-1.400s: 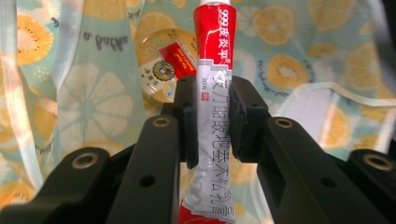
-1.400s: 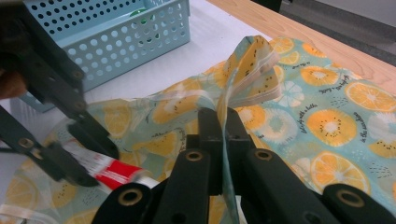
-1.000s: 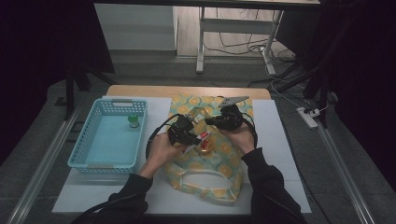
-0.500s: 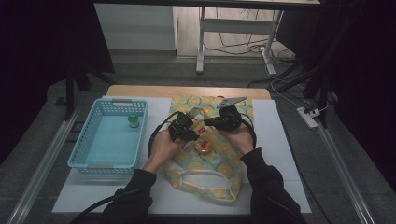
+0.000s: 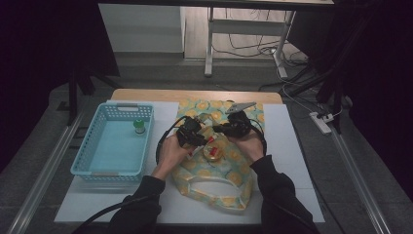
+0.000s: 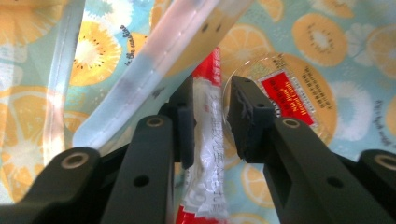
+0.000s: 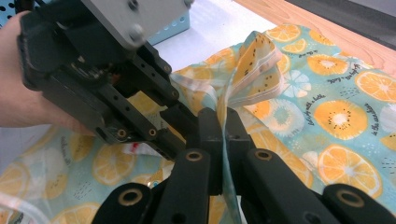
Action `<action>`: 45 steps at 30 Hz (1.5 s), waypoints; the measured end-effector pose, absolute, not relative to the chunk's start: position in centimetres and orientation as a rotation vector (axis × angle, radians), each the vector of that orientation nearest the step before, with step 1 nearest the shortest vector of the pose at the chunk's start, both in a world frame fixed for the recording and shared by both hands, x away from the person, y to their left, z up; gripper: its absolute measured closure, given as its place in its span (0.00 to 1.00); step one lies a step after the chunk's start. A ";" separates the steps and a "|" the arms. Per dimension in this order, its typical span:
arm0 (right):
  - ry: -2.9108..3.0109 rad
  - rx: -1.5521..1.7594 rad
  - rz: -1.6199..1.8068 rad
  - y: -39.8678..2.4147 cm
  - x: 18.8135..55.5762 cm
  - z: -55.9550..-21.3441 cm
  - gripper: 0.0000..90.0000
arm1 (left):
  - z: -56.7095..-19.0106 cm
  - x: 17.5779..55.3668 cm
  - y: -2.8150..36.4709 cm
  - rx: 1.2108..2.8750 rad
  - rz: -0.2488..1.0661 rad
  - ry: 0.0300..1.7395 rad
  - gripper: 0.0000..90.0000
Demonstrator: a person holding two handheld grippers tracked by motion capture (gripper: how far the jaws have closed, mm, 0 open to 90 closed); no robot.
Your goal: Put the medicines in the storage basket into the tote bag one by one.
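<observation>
On the white-covered table (image 5: 292, 146) lies a soft, glossy plastic bag (image 5: 214, 187) printed with orange slices. The right gripper (image 7: 223, 126) has its black fingers clamped shut on a thin, translucent fold of the bag's rim, lifting it. The left gripper (image 6: 210, 116) reaches into the opening; its fingers have just been opening, and a crinkly red-and-white sachet (image 6: 205, 154) stands between them with a gap at one pad. A round foil-lidded cup (image 6: 289, 93) lies just beside it. A perforated blue basket (image 5: 83, 156) sits left.
</observation>
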State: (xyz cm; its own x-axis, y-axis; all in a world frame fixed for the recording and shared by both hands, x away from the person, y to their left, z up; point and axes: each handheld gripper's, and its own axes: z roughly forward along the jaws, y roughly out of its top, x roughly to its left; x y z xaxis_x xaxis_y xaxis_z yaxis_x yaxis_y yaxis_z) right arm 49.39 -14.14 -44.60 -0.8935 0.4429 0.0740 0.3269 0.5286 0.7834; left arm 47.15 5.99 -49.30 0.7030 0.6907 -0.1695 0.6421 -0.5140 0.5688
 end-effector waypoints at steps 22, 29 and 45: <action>2.617 0.662 1.311 -14.3 49.3 -44.4 1.00 | -45.6 43.9 8.4 2.186 0.056 0.894 0.37; 2.611 0.667 1.316 -14.3 49.3 -44.3 1.00 | -45.0 43.5 10.2 2.151 0.052 0.933 0.29; 2.614 0.661 1.315 -14.3 49.3 -44.3 1.00 | -43.9 42.8 15.2 2.082 0.094 0.981 0.12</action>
